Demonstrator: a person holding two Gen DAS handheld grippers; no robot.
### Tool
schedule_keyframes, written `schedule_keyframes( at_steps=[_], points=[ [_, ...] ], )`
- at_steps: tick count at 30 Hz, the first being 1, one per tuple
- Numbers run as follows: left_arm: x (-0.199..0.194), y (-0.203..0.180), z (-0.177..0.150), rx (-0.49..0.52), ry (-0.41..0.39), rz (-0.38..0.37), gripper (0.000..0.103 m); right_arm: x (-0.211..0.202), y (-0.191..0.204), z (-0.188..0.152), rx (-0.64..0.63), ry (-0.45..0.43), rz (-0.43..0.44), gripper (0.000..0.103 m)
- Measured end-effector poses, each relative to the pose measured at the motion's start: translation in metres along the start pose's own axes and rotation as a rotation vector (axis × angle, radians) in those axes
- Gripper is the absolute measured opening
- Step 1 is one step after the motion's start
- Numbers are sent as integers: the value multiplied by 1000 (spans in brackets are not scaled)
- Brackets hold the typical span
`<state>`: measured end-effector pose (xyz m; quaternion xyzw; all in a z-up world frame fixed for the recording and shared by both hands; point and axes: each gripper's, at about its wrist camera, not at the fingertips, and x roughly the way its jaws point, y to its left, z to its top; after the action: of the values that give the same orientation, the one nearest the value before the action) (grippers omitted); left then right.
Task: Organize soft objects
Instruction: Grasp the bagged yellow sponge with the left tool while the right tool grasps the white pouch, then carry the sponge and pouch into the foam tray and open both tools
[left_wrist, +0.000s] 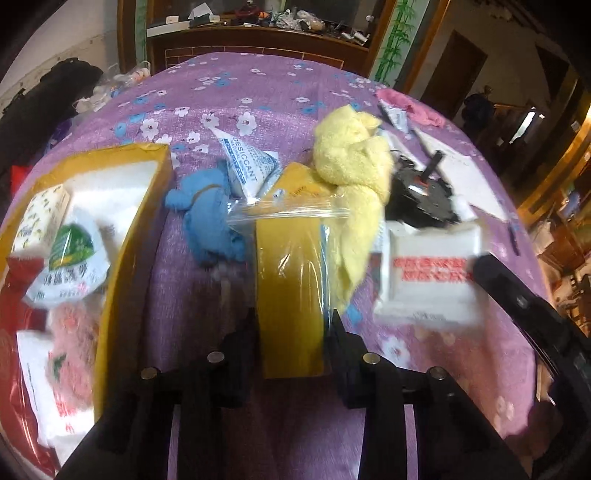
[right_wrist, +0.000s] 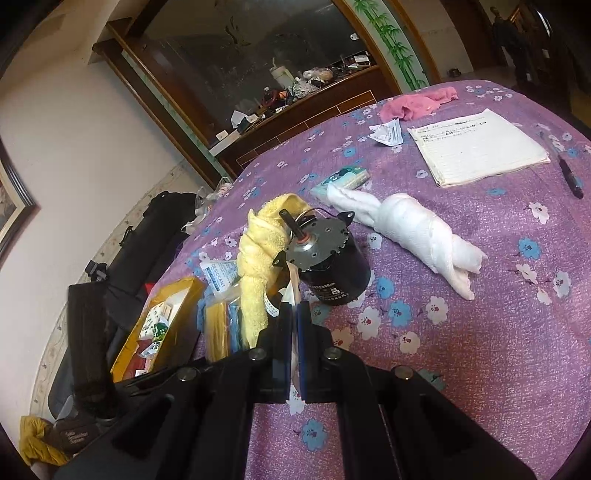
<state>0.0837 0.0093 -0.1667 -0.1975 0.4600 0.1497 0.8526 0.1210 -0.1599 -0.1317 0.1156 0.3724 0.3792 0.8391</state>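
Fingers of the left gripper (left_wrist: 291, 325) clamped on the bagged yellow sponge (left_wrist: 290, 266); right gripper (right_wrist: 294, 314) fingers together, pinching a thin pale strip (right_wrist: 291, 284).

Two wrist cameras over a purple flowered table

The left view looks steeply down, close over the yellow box (left_wrist: 122, 236). The right view looks from farther right, more level, toward the mirror (right_wrist: 258, 48). Both show the yellow towel (left_wrist: 354, 166) (right_wrist: 255, 254) and motor (left_wrist: 417, 195) (right_wrist: 328, 258).
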Motion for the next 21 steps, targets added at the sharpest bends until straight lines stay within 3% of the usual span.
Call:
schedule_keyframes(
  at_steps=[7, 11, 16, 21],
  points=[
    [-38, 10, -27, -45, 4, -139, 35, -6, 11, -1, -44, -17, 114, 2],
    [-52, 15, -30, -76, -28, -169, 35, -7, 24, -4, -94, -13, 162, 2],
    [-78, 27, -30, -136, -52, -271, 35, -13, 28, -6, -99, -43, 188, 2],
    [-112, 41, -29, -156, -117, -275, 35, -19, 28, -6, -88, -87, 154, 2]
  ],
)
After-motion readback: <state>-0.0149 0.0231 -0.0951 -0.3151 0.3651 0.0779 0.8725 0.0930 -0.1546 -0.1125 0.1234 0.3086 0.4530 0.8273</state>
